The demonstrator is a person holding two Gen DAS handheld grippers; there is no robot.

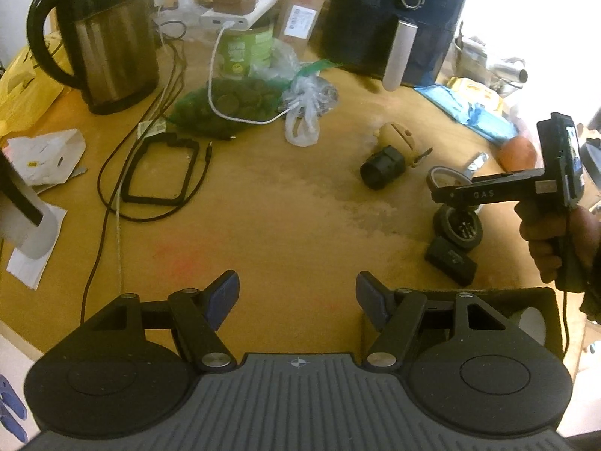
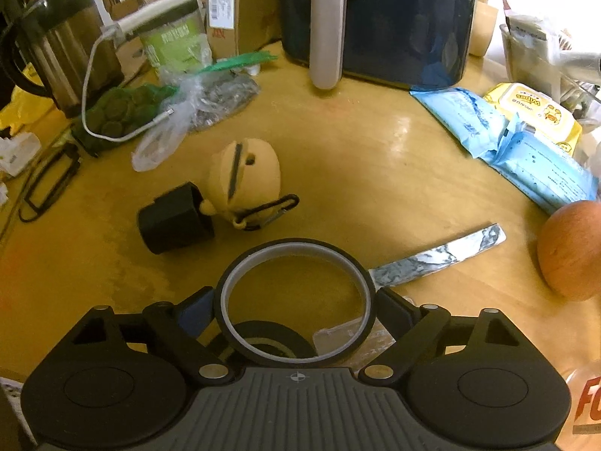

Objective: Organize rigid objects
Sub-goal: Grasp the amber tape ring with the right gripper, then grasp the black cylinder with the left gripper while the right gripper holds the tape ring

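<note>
My right gripper [image 2: 296,306] is shut on a thin tape ring [image 2: 296,253], held flat above the table; it also shows in the left wrist view [image 1: 447,176]. Below it lie a black tape roll [image 2: 270,338] and a clear packet [image 2: 345,338]. A black cylinder [image 2: 174,221] and a yellow figure-shaped case [image 2: 246,178] with a carabiner lie ahead on the left. My left gripper [image 1: 296,295] is open and empty over bare table. In its view the black roll [image 1: 458,225] and a black block [image 1: 450,261] lie under the right gripper [image 1: 439,191].
An air fryer [image 2: 375,18] stands at the back, a kettle [image 1: 101,37] at the back left. Wipe packs [image 2: 526,143], an orange fruit [image 2: 573,248], a foil strip [image 2: 435,259], plastic bags [image 1: 240,105], cables [image 1: 150,173] and a green tin [image 1: 248,52] are spread around.
</note>
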